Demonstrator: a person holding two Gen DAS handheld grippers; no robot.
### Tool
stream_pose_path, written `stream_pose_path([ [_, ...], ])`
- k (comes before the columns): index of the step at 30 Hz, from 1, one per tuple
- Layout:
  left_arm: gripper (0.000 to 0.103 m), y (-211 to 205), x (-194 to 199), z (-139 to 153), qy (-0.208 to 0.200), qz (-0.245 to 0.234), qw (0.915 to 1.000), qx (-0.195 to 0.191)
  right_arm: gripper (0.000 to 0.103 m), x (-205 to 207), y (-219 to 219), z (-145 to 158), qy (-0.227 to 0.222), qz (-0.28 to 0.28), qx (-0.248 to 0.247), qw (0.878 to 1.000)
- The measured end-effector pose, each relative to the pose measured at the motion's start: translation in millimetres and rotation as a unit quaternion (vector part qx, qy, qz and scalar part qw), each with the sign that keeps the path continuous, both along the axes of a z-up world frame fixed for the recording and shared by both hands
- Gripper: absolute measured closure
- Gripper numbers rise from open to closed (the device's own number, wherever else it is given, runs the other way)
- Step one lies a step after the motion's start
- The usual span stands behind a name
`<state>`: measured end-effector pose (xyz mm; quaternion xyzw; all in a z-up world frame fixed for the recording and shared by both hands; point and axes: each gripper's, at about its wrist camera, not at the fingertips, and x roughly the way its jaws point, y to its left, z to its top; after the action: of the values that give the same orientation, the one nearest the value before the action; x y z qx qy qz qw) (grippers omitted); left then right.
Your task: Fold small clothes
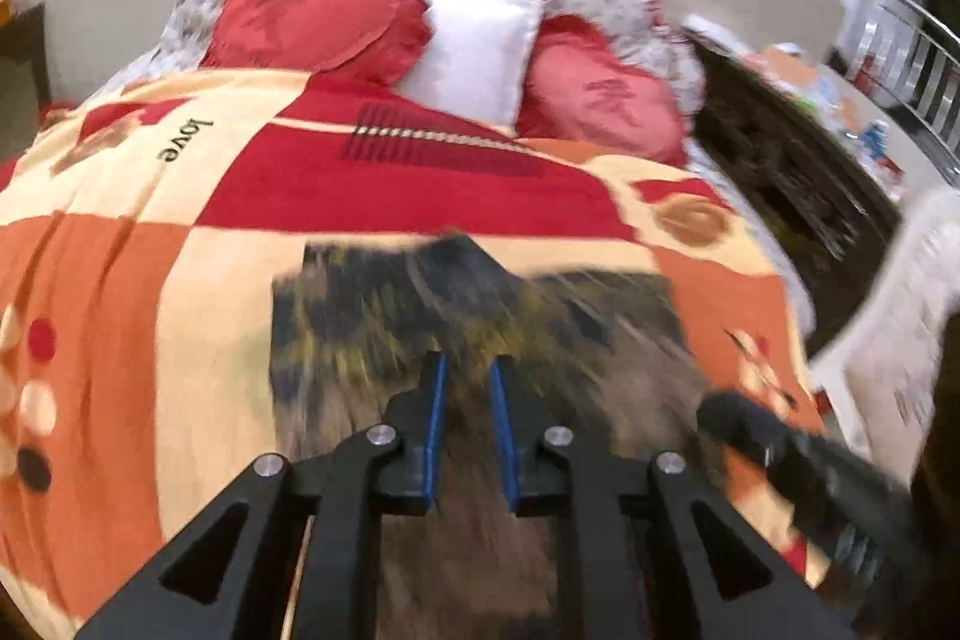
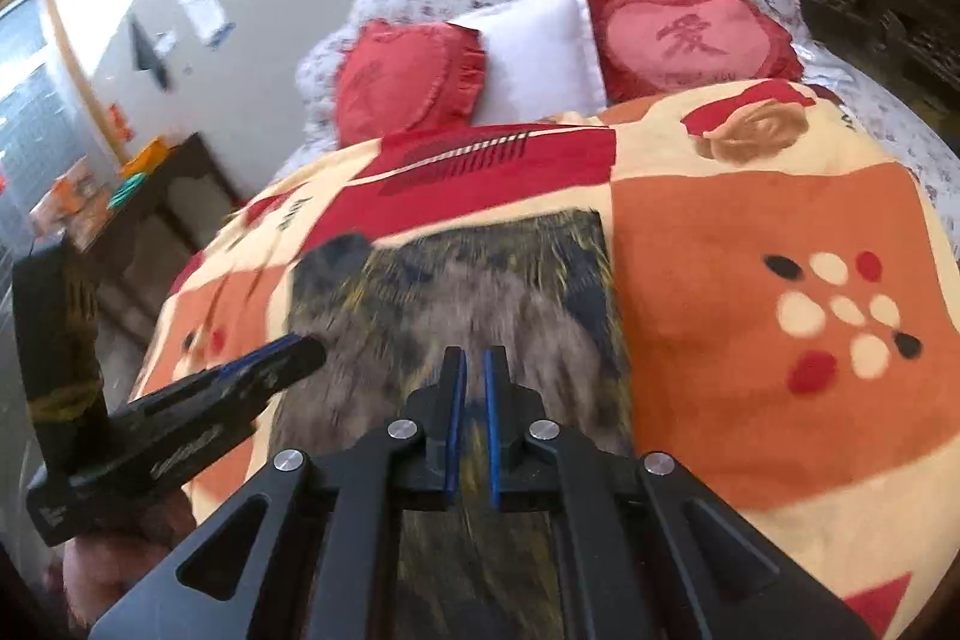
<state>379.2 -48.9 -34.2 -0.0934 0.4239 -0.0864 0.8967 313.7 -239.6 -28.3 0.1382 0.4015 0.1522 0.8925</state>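
Left wrist view shows the dark garment lying flat on the bed, directly under and ahead of the left tongs, its long axis running toward the pillows. Both tongs hover over it; the right tongs are clenched, the left nearly so, and nothing is seen between them. Blur hides the garment's near edge.

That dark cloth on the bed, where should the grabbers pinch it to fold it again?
Probably pinch the dark cloth at its two far corners, coming down from above. It lies flat on the blanket, so only its edges offer something thin to grip.
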Motion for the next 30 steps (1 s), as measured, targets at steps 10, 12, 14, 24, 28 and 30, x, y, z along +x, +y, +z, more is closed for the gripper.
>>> stream_pose_path([
  [10,0.087,5.2,26.1,-26.3,0.031,-0.017,0.9994,0.003,0.098,17.9,-0.8,-64.7,0.006,-0.015,0.0,1.0],
  [12,0.087,9.0,21.9,-16.2,0.04,-0.027,0.9989,0.002,0.097,17.8,-0.7,-62.9,0.012,-0.009,0.001,1.0],
  [14,0.077,18.5,1.4,-0.1,0.016,-0.037,0.9992,0.001,0.097,12.4,0.3,-52.2,0.019,-0.001,-0.011,1.0],
  [24,0.05,65.9,-99.2,-52.4,0.038,-0.083,0.9923,-0.084,0.091,-130.0,25.9,-27.5,-0.051,0.027,-0.115,0.992],
  [28,0.037,66.0,-85.3,-79.1,0.086,-0.09,0.9789,-0.162,0.091,-149.2,28.1,-74.3,-0.032,0.014,-0.121,0.992],
  [30,0.033,66.8,-82.5,-80.2,0.079,-0.09,0.9783,-0.169,0.091,-155.3,29.8,-77.0,-0.062,0.02,-0.131,0.989],
])
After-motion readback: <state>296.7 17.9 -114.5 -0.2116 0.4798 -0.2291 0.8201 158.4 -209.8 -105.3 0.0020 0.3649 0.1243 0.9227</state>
